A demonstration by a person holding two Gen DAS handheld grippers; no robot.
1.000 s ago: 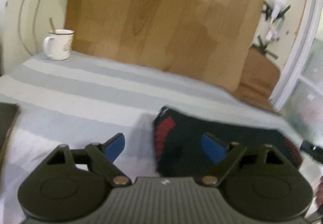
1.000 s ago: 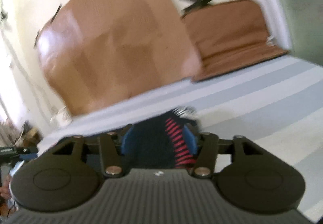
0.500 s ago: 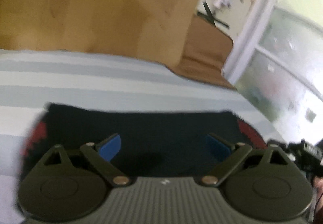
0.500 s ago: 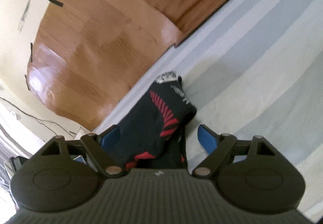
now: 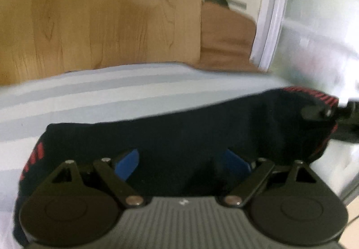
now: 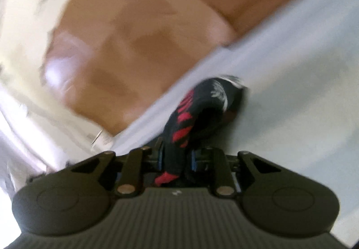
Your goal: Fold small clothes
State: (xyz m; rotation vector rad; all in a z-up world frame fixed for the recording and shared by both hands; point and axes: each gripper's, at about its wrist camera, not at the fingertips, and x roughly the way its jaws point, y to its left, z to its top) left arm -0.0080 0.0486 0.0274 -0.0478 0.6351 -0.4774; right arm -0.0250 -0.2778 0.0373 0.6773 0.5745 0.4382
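— Looking from the left side: how much room lies around the sock point(image 5: 179, 132)?

— Striped bedding point(image 5: 94, 92) runs bare to the far edge, where a wooden board point(image 5: 101, 15) stands; one sock only, black with red ribbing, lying near the near edge with its long axis left to right.

— And the left gripper point(image 5: 181, 160)?

— One, hovering over the sock's middle, jaws closing a little though spread wide, blue pads point(image 5: 126, 162) clear of the cloth.

— The right gripper point(image 6: 175, 159)?

— One; jaws closing, nipping the sock's right end between them; the sock trails away toward the board.
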